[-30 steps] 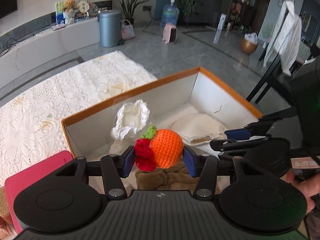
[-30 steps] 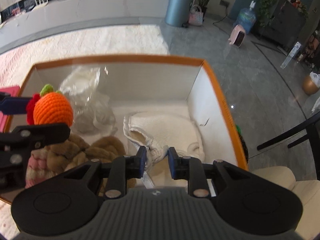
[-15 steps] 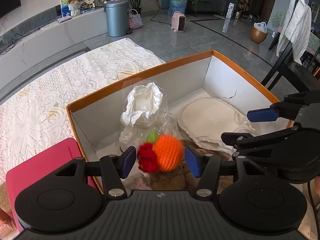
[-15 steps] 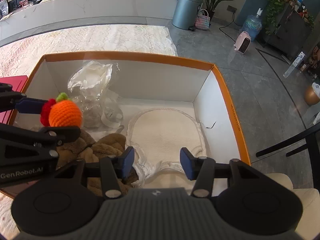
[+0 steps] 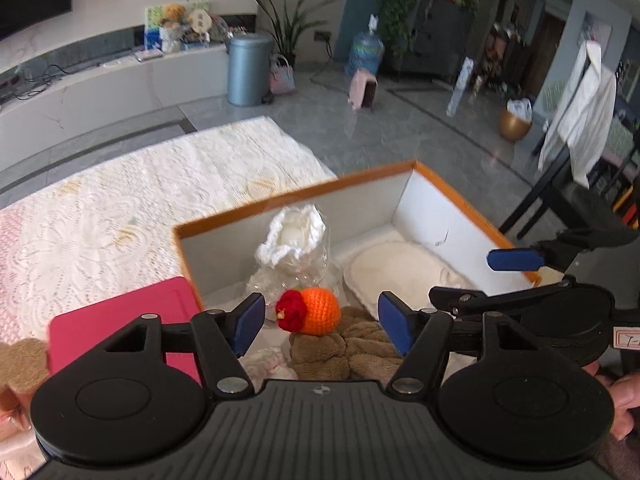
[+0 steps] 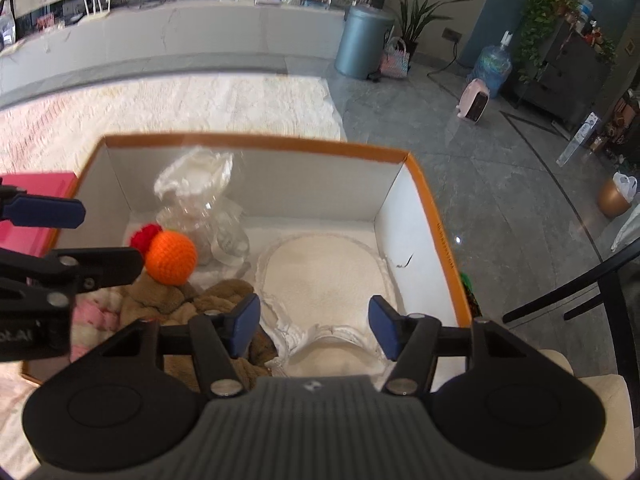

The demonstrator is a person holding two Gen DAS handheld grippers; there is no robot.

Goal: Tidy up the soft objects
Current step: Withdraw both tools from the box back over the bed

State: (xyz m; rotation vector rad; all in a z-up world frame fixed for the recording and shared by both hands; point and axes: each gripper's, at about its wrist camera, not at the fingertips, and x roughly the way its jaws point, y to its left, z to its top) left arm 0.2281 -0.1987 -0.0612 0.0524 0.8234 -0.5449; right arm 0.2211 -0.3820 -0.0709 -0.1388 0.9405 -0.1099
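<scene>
With the orange ball point(image 5: 318, 311) lying on the brown plush point(image 5: 344, 350) inside the box point(image 6: 438, 224), placing looks done — both the left gripper point(image 5: 321, 326) and right gripper point(image 6: 314, 326) gape wide, empty; next, probably fetching another soft item.

The box point(image 6: 436, 240) is open above; its left half looks crowded by the crocheted orange point(image 6: 171, 257), brown plush point(image 6: 224, 300) and plastic bag point(image 6: 200, 200).

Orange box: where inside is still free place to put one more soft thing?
Inside the orange box, the flat white pad on the right half is bare. The left half is crowded: plastic bag, crochet orange, brown plush.
</scene>
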